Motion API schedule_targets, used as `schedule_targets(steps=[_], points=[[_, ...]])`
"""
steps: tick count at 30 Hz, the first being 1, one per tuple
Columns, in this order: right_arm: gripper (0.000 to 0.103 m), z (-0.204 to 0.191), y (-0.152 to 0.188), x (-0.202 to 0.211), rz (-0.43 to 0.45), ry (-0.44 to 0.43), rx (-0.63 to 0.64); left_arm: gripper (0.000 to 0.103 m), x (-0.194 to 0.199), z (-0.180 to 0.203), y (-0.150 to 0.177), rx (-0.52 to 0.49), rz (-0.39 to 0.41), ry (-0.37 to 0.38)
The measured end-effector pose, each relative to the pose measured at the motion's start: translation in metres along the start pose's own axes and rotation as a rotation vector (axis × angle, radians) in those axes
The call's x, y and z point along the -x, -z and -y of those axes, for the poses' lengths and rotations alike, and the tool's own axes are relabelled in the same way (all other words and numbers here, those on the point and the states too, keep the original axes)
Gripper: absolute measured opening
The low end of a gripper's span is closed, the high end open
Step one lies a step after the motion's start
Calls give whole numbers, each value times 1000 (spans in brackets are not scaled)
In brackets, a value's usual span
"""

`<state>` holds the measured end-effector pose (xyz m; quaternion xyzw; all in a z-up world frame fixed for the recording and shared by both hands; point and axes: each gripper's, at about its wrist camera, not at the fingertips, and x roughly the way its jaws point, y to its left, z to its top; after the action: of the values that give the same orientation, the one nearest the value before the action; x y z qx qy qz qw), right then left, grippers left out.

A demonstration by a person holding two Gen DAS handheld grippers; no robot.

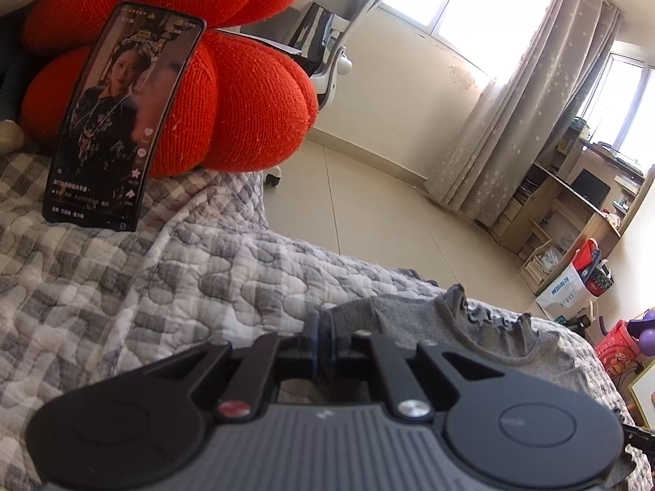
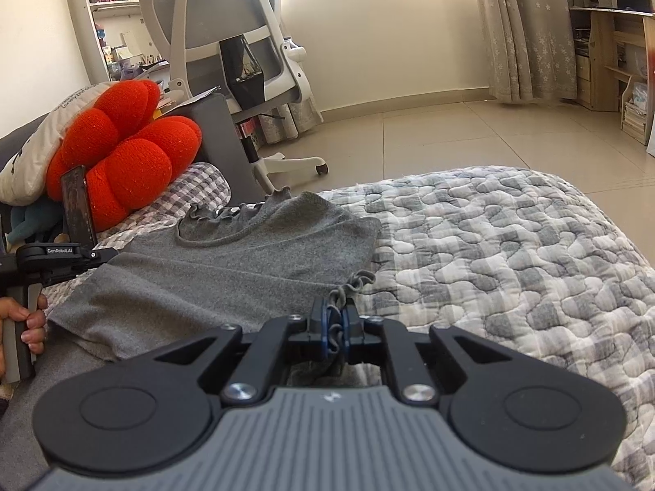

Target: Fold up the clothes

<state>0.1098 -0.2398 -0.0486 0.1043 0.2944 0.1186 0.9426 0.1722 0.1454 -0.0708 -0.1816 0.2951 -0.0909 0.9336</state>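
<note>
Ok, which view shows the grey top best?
The right wrist view: the grey top lies spread on the quilt, ruffled collar and sleeve visible. The left wrist view shows only its collar area behind the tool.

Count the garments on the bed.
1: a grey ruffle-trimmed top lies spread on the checked quilt, in front of the red cushion. Both grippers pinch its edges. Others may lie out of view.
</note>
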Motion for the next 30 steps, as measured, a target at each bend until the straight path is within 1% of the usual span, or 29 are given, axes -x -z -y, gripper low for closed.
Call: schedule_targets(steps=[2, 4, 6, 7, 11, 13, 18, 21, 26, 30], points=[[14, -2, -3, 3, 7, -6, 8, 17, 8, 2, 0, -5, -3, -4], [18, -5, -8, 7, 20, -7, 26, 17, 16, 7, 2, -38, 1, 21], [35, -9, -12, 10, 30, -13, 42, 17, 23, 12, 5, -74, 4, 48], [37, -11, -14, 10, 32, -25, 47, 17, 27, 15, 6, -91, 6, 61], [37, -27, -24, 3, 12, -91, 74, 16, 41, 26, 12, -162, 13, 114], [37, -38, -29, -5, -5, -126, 95, 14, 40, 30, 17, -202, -13, 138], [37, -73, -45, -33, -65, -244, 145, 5, 34, 24, 29, -199, -79, 158], [37, -97, -55, -57, -105, -318, 182, 5, 29, 20, 37, -196, -119, 170], [37, -129, -66, -108, -212, -468, 200, 5, 35, 23, 43, -226, -100, 166], [37, -146, -73, -139, -245, -505, 243, 5, 35, 21, 44, -217, -95, 176]])
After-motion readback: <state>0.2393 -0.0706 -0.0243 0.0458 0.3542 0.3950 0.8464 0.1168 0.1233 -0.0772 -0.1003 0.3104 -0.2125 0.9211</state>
